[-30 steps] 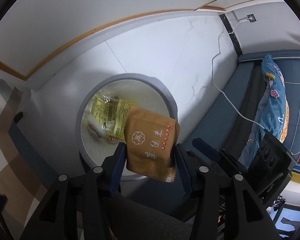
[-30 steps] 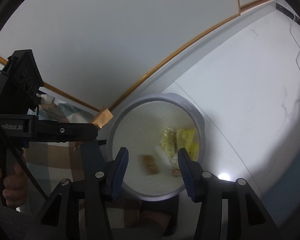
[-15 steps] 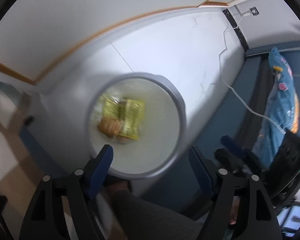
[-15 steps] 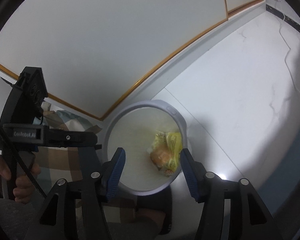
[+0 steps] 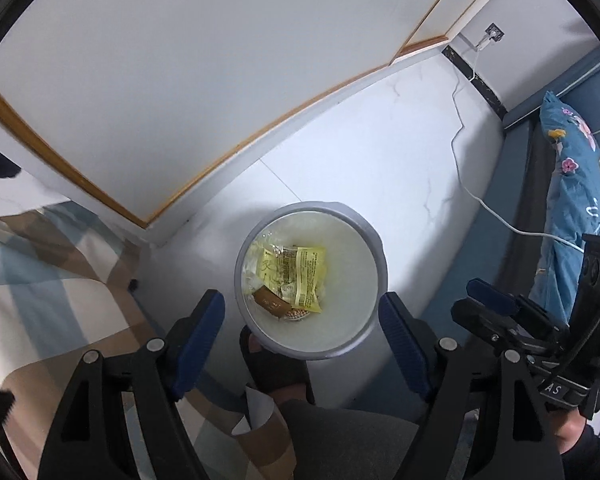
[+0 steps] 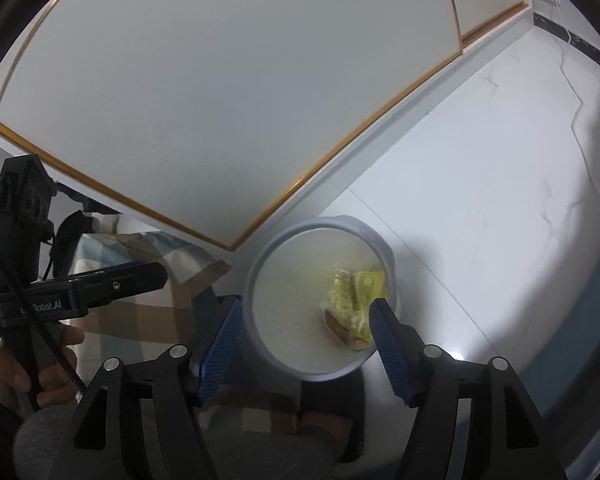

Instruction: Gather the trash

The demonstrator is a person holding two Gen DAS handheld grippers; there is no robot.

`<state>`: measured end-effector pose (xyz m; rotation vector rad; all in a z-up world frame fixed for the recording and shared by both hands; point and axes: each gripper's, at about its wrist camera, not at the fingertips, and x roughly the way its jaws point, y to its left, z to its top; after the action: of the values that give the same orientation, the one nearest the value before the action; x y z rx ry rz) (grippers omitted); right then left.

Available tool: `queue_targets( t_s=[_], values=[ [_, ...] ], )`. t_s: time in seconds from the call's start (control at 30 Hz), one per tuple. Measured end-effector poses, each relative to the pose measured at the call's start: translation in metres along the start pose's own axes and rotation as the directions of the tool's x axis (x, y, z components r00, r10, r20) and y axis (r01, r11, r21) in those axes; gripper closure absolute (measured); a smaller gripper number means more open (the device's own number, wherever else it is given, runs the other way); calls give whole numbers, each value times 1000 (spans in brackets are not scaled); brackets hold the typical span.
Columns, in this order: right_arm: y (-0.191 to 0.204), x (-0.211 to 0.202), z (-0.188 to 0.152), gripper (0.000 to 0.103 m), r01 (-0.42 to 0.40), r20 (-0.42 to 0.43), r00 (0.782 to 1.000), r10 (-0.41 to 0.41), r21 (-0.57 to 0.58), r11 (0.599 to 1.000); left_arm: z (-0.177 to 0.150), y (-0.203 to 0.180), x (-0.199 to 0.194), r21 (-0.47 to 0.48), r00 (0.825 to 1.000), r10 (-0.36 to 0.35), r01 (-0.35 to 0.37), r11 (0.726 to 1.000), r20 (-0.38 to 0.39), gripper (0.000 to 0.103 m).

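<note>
A grey round bin (image 5: 374,248) stands on the white floor below both grippers. Inside it lie a yellow wrapper (image 5: 300,272) and a brown snack packet (image 5: 270,300), with other small scraps around them. My left gripper (image 5: 300,310) hangs well above the bin, jaws wide open and empty. In the right wrist view the bin (image 6: 260,264) shows the same yellow wrapper (image 6: 356,288). My right gripper (image 6: 304,314) is above it with its jaws opening and nothing between them. The left gripper (image 6: 100,282), held in a hand, shows at the left of that view.
A checked bedspread (image 5: 52,288) lies left of the bin. A white panel with wood trim (image 5: 220,80) runs behind it. A white cable (image 5: 460,160) crosses the floor toward a blue sofa with a floral cushion (image 5: 572,184). A foot in a dark slipper (image 5: 276,364) touches the bin's near side.
The left gripper let go of the brown packet, which now lies in the bin. Both grippers rose away from the bin, and both sets of jaws stand wider.
</note>
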<state>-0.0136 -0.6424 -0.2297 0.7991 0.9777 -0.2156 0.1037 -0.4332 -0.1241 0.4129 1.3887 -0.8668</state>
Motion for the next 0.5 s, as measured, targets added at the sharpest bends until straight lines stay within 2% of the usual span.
queue_targets(
  t_s=[0.17, 0.5],
  values=[
    [8, -14, 1, 29, -10, 19, 1000, 10, 4, 1000, 0, -5, -6, 23, 999, 46, -47, 999, 28, 27],
    [15, -23, 0, 25, -9, 24, 1000, 9, -8, 1000, -3, 0, -14, -1, 997, 61, -61, 998, 56, 27]
  ],
)
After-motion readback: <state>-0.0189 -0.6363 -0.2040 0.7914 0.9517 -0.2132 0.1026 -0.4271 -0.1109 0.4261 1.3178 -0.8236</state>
